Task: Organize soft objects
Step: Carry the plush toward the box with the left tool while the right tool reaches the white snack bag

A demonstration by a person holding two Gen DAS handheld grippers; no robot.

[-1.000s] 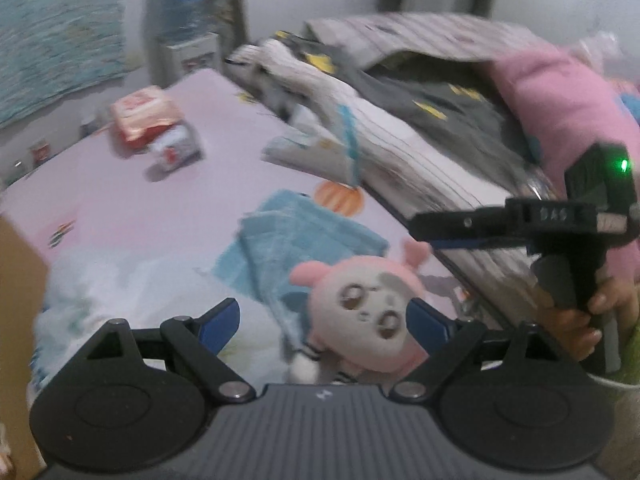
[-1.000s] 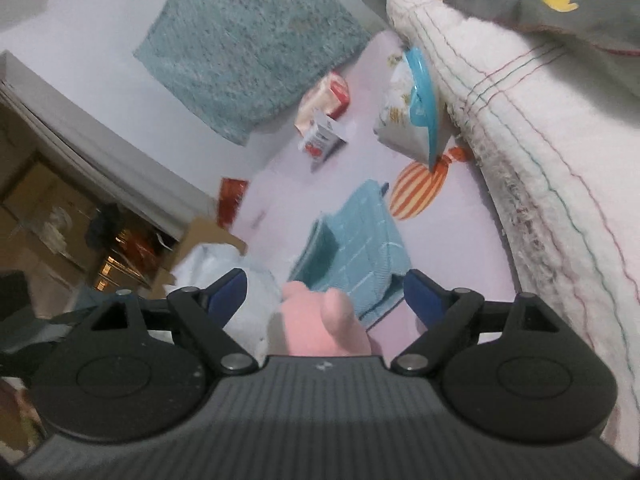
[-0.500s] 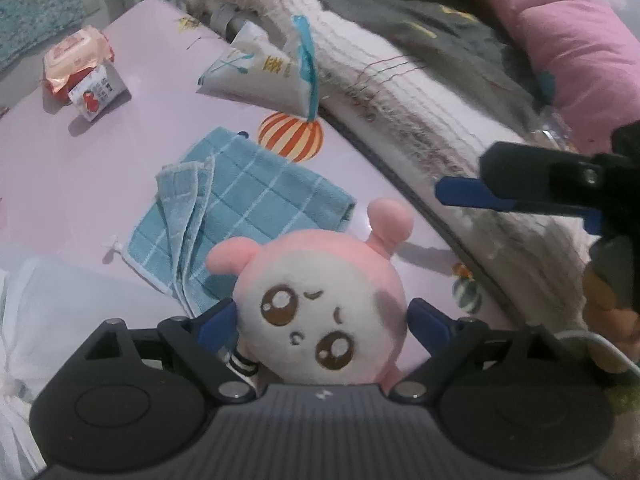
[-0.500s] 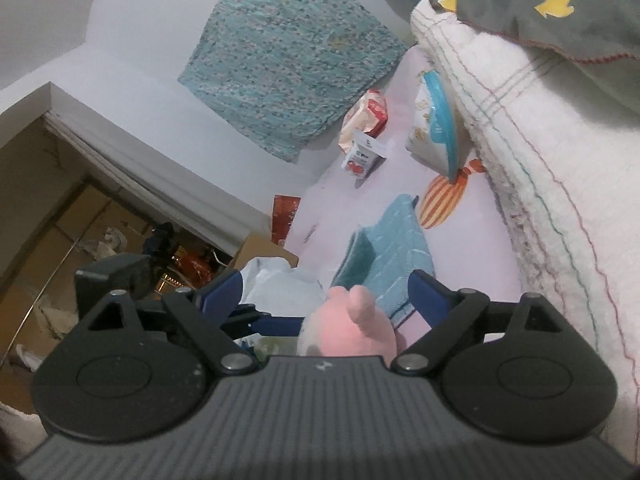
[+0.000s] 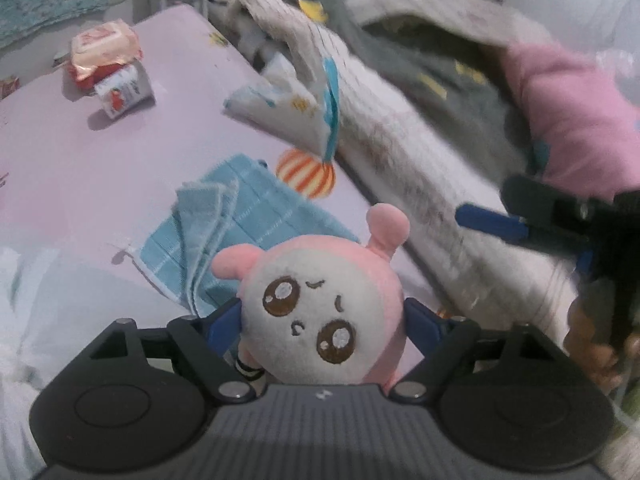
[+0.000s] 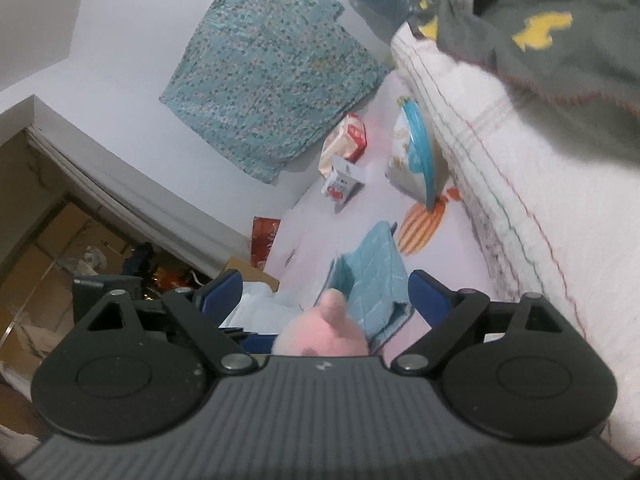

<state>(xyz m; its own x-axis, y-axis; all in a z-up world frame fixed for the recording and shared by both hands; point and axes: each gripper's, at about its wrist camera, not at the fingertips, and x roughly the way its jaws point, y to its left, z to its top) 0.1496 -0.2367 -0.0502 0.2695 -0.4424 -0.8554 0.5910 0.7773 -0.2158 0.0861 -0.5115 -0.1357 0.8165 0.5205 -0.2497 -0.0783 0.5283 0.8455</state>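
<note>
Pink plush, round-headed with two stubby ears and an embroidered face, sits low in the middle of the left wrist view, and this plush toy fills the gap of the left gripper; its jaws are closing, the blue pads at either cheek, seemingly just touching, with no squeeze that I can make out. The right gripper stands spread with nothing pinched; in its own view only one pink ear pokes up at the bottom centre, between the jaws but clear of them; in the left view it reaches in from the right edge, a hand below it.

What could go wrong: the head is round and springy, so a grip taken near the face could let it squirt forward out of the jaws; the pads sit close to the blue cloth folded just behind the toy, so a low closing could catch its edge and drag it along; the two grippers are near each other, and a careless move could knock them together.

Counted on the pink sheet: one plush toy; one blue cloth; one white packet with a blue strip leaning on the striped blanket; two small packs at the upper left, one orange wrapped pack touching one red-and-white carton; one white heap of fabric at the lower left; two grippers.
</note>
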